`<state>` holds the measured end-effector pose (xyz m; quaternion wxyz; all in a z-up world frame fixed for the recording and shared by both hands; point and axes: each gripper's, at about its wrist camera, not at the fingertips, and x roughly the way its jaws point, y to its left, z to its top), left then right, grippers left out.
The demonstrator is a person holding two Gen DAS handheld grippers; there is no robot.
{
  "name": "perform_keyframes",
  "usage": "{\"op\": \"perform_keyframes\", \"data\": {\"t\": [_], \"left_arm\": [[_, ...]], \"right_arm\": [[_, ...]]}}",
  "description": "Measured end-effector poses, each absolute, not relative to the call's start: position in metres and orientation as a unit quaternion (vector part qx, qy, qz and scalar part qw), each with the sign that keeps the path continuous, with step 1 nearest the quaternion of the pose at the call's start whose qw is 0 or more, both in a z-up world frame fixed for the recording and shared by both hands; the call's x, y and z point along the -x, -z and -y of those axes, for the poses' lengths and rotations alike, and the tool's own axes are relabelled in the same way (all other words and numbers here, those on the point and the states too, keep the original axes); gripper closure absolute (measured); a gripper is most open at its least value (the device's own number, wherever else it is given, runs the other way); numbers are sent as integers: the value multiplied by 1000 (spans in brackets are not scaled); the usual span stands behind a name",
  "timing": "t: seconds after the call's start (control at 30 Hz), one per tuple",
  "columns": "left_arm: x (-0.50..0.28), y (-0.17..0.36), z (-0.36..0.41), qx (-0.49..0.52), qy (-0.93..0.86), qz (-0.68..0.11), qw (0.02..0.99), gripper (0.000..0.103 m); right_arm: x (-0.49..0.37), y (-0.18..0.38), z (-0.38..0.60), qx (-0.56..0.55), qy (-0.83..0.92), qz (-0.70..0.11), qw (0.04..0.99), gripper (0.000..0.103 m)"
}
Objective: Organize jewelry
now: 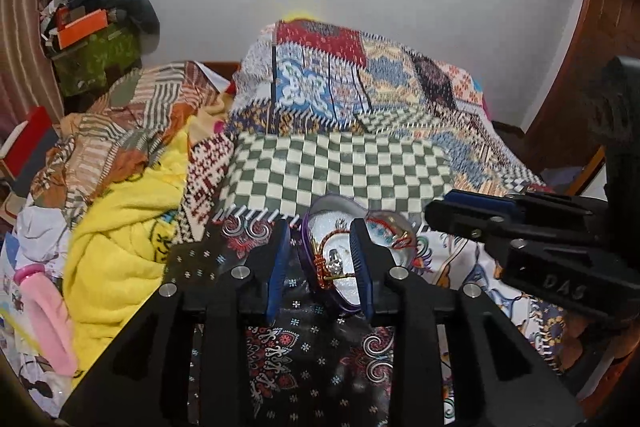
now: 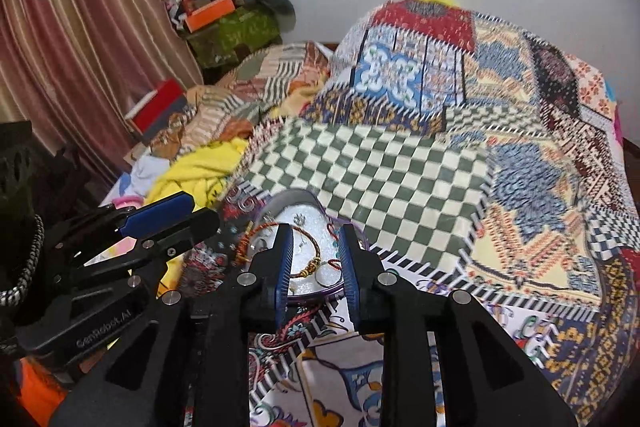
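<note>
Left gripper (image 1: pixel 322 267) has its blue-padded fingers spread apart with a clear gap between them, nothing pinched, and it hangs right over the near part of a purple-rimmed jewelry dish (image 1: pixel 310 269) with a white lining. Inside the dish there's a braided orange-and-red bracelet (image 1: pixel 320 267) with gold beads plus a few small silver pieces, too blurry to name. Right gripper (image 2: pixel 314 265) is parted too, also holding nothing, and in its own view the same dish (image 2: pixel 320 293) sits straight ahead between the fingers, with the bracelet (image 2: pixel 310 269) looping across the white lining and one end draped over the dish's left rim. Both claws crowd the dish from the near side; the right gripper shows up in the left view off to the right (image 1: pixel 476 211), and the left one sits at the left in the right view (image 2: pixel 176 219), so there isn't much room between them. The dish rests on a patterned bedspread (image 1: pixel 280 339), just at the near edge of a green-and-white checkered patch (image 1: pixel 340 167). Beyond that the quilt rises into a covered hump (image 1: pixel 352 75) against the white wall. To the left lies a rumpled yellow towel (image 1: pixel 124 223) and a pink bottle (image 1: pixel 48 311), well apart from the dish. The checkered patch behind the dish is flat and open.
</note>
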<state>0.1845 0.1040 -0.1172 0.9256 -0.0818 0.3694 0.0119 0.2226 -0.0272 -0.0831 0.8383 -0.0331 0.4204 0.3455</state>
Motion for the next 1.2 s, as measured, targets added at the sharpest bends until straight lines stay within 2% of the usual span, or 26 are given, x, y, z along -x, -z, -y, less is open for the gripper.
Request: {"op": "perform_keyframes", "data": {"t": [0.23, 0.43, 0.7, 0.77, 0.8, 0.83, 0.87, 0.9, 0.93, 0.97, 1.0, 1.03, 1.07, 1.13, 1.2], "left_arm": [[-152, 65, -96, 70, -17, -307, 949, 73], [-105, 9, -81, 54, -15, -225, 973, 73], [-28, -45, -48, 11, -19, -108, 994, 72], [-12, -50, -43, 6, -22, -87, 996, 59], [-5, -52, -41, 7, -24, -79, 997, 54], [1, -54, -40, 7, -28, -70, 997, 46], [8, -56, -38, 5, -34, -62, 998, 43], [12, -56, -37, 4, -38, -57, 998, 41], [17, -57, -36, 2, -44, -53, 998, 37], [20, -58, -36, 3, -48, -51, 998, 29], [25, -58, -37, 6, -52, -49, 997, 23], [28, -58, -38, 10, -54, -47, 997, 10], [31, -58, -38, 14, -56, -44, 997, 4], [35, -58, -39, 16, -60, -40, 997, 3], [38, -57, -39, 15, -65, -43, 997, 2]], "right_arm": [[-186, 23, 47, 32, -344, -341, 874, 82], [-136, -31, 71, 12, -346, -252, 904, 82], [-71, -74, 95, -9, -335, -146, 931, 82], [-58, -79, 99, -9, -328, -128, 936, 79], [-51, -81, 100, -8, -325, -120, 938, 70], [-46, -82, 101, -9, -321, -113, 940, 57], [-41, -82, 102, -10, -315, -105, 943, 50], [-37, -82, 104, -11, -309, -99, 946, 37], [-31, -83, 105, -14, -299, -89, 950, 31], [-28, -82, 106, -15, -291, -82, 953, 21], [-26, -82, 107, -15, -286, -77, 955, 17], [-23, -82, 107, -16, -280, -72, 957, 15], [-22, -82, 107, -16, -276, -69, 958, 14], [-22, -81, 107, -16, -273, -71, 959, 6], [-22, -80, 107, -15, -268, -73, 960, 2]]}}
